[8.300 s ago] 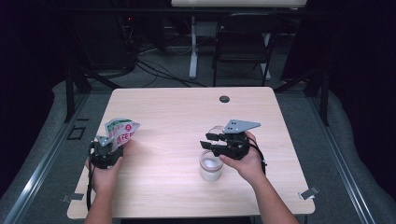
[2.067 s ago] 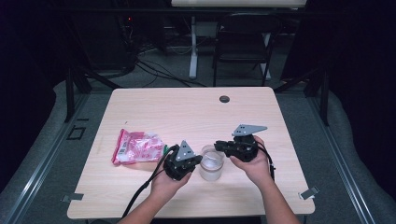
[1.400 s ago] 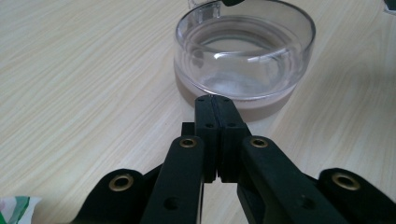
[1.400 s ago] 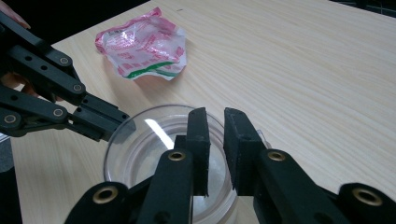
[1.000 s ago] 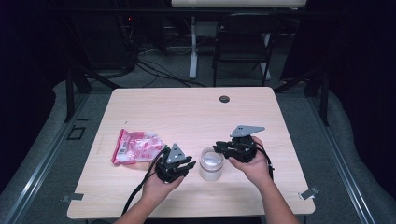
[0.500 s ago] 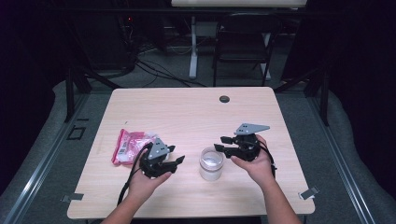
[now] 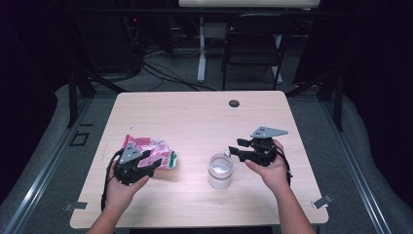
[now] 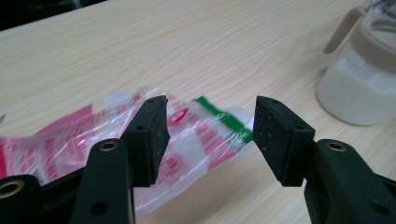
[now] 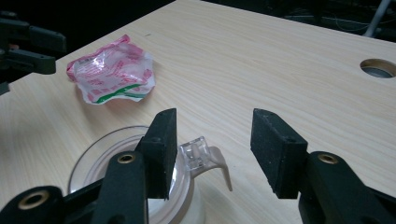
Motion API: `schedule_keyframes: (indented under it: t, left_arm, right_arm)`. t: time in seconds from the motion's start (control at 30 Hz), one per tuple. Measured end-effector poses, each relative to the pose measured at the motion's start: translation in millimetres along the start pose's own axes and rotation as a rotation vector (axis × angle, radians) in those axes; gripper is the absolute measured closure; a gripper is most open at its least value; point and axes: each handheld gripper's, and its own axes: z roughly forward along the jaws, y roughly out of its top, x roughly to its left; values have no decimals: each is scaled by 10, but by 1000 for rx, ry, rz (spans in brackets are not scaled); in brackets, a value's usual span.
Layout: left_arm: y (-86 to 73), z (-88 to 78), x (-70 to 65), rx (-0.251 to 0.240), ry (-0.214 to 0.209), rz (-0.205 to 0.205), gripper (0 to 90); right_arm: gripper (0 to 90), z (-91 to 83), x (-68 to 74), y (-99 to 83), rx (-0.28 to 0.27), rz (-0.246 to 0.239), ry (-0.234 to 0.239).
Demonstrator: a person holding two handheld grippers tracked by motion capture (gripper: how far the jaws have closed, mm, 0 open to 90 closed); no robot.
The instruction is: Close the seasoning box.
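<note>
Your left gripper (image 8: 208,135) stands spread, its jaws having just been opening, and the pads touch nothing: the crinkled plastic bag (image 8: 187,135) lies on the wood beyond and partly between them, flat and slack. From above you can see the same thing, left gripper (image 7: 146,165) low over the near edge of the bag (image 7: 151,150), which lies on the left half of the table (image 7: 195,117). The bag's long axis seems to run roughly across your line of approach, with the green-striped end toward the jar, so the coming move, as I judge it, turns on closing over the near fold just ahead of the pads (thin film, so it will slide and bunch rather than resist).

Your right gripper (image 9: 210,149) is also spread wide, jaws lately opening too, with nothing pressed between them. It hangs just beside the jar (image 9: 135,186), whose clear lid shows a small hinged tab (image 9: 196,154) and a beige strap lying in the gap between the jaws, untouched. In the high view the right gripper (image 7: 248,148) sits just right of the jar (image 7: 220,170), near the table's middle front.

The jar is a short translucent cylinder, with white contents as far as I can tell, rigid and smooth. The bag is glossy, pink and white print, wrinkled. The left hand is clearly the nearer to the bag; the right to the jar.
</note>
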Motion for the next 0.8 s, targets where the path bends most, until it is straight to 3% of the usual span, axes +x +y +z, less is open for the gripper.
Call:
schedule_keyframes:
  t: [0.23, 0.3, 0.43, 0.63, 0.8]
  left_arm:
    - [-215, -10, 132, 7, 38, -40, 453]
    - [-267, 5, 161, 3, 24, -63, 453]
    - [-331, 35, 193, 12, 16, -58, 452]
    - [-397, 103, 270, 50, 67, -54, 463]
    - [-431, 129, 308, 64, 73, -72, 459]
  right_arm:
    - [503, -2, -52, -25, -1, 20, -20]
    - [503, 3, -66, -35, -3, 28, -30]
    - [503, 7, -93, -58, -12, 51, -57]
    - [503, 34, -152, -109, 0, 58, -77]
    - [503, 40, -231, -162, -2, 87, -93]
